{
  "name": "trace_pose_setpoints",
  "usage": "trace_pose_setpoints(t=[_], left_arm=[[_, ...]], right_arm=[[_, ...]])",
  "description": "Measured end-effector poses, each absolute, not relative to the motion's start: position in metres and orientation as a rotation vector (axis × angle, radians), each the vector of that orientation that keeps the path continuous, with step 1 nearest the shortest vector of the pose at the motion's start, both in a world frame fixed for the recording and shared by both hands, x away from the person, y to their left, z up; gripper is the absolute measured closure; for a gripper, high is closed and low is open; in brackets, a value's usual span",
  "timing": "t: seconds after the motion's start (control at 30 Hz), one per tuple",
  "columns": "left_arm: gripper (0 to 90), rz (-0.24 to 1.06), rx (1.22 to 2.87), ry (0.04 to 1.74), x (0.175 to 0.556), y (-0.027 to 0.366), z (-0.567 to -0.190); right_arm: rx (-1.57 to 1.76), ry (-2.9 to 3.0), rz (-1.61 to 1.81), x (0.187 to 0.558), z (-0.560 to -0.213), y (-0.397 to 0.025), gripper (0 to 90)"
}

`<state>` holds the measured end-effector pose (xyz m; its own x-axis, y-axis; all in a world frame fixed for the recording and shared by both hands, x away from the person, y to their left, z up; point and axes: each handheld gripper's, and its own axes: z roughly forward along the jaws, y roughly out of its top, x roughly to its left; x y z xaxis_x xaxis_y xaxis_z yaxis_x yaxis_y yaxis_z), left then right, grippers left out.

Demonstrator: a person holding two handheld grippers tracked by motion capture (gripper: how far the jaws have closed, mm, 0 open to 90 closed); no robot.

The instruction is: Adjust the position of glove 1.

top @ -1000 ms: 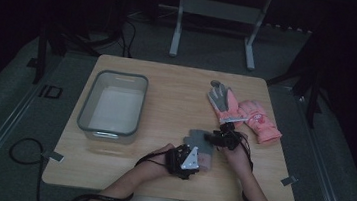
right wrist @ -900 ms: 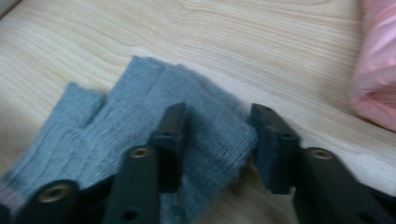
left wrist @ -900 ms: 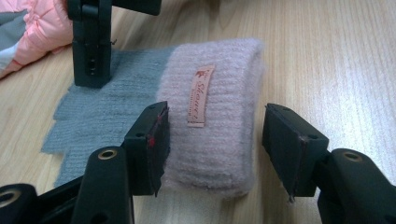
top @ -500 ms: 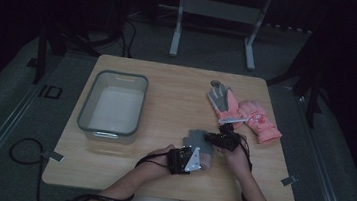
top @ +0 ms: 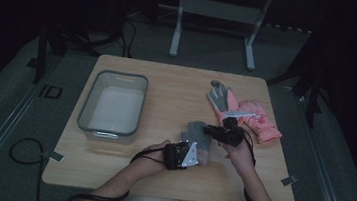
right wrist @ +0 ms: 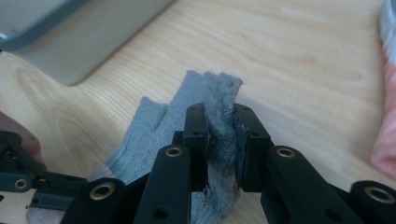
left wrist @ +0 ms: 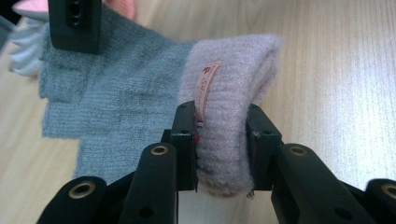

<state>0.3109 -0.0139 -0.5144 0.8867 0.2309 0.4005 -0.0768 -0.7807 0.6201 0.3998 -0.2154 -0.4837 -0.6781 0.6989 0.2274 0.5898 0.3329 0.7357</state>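
The wooden table (top: pixel 168 87) is carrying everything, with the grey plastic bin (top: pixel 112 104) sitting empty and taken here as the landmark. Well to the right of the bin, at the table's far side, a pink and grey glove pair (top: pixel 245 113) is lying flat. Between that pair and the bin, nearer the person, the grey knit glove (top: pixel 198 135) is being held at both ends. The left gripper (top: pixel 181 155), on the near side of the bin's right corner, is pinching the pale mauve cuff (left wrist: pixel 229 116) with its jaws closed partway around the thick folded knit, a small label (left wrist: pixel 205 86) sticking up beside one jaw. The right gripper (top: pixel 223 133), farther from the bin, is clamping the glove's finger end (right wrist: pixel 219 121), jaws nearly closed on a bunched fold of thin grey knit. Likely step: lifting or carrying the glove toward the bin. Risks: the finger-end grip is catching only a thin fold, so it could be slipping out if the hands pull apart; stretching the knit could be popping the cuff free; a sagging middle could be catching on the bin rim.
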Motion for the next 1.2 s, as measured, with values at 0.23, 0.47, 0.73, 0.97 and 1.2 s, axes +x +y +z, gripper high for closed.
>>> trace_pose_setpoints(t=[0.23, 0.47, 0.73, 0.97, 1.2], left_arm=[[69.3, 0.644, 2.400, 0.118, 0.312, 0.006, -0.482], [69.3, 0.707, 2.419, 0.118, 0.308, 0.023, -0.469], [69.3, 0.709, 2.426, 0.150, 0.310, 0.045, -0.453], [69.2, 0.736, 2.434, 0.161, 0.310, 0.061, -0.443], [69.3, 0.732, 2.440, 0.203, 0.314, 0.083, -0.433]], right_arm=[[1.128, 2.432, 1.312, 0.403, -0.458, -0.198, 77.5], [1.086, 2.452, 1.337, 0.405, -0.443, -0.180, 77.4], [1.042, 2.462, 1.344, 0.410, -0.428, -0.156, 77.4], [1.008, 2.480, 1.338, 0.414, -0.418, -0.137, 77.4], [0.962, 2.489, 1.326, 0.419, -0.407, -0.112, 77.4]])
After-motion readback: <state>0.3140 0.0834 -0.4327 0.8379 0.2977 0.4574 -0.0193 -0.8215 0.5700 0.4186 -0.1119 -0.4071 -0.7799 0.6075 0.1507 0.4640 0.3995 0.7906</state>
